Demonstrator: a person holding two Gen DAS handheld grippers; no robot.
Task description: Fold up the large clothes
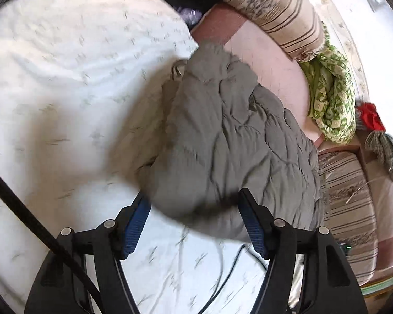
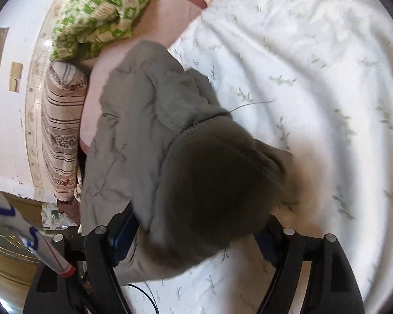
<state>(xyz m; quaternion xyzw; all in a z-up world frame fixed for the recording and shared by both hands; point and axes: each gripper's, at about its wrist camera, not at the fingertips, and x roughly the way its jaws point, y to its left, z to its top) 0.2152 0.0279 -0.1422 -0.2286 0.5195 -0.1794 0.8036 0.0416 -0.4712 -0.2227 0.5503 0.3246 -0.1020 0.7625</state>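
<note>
The gray jacket (image 1: 230, 136) lies bunched on the white sheet (image 1: 65, 91) of the bed, its long side running from 6 o'clock up toward 12 o'clock. The left tongs (image 1: 194, 204) are spread wide with the jacket's near end between them. The right tongs (image 2: 199, 225) are spread too, around the dark hood end.

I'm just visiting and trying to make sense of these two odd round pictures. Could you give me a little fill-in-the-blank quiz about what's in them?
1. The big padded garment between the gripper fingers is ____ in colour.
2. It lies on a white sheet printed with small ____.
3. The crumpled cloth near the wall is white and ____.
4. The left gripper has its jaws standing ____, one either side of the garment's edge.

Missing words: grey; leaves (sprigs); green; open
</note>
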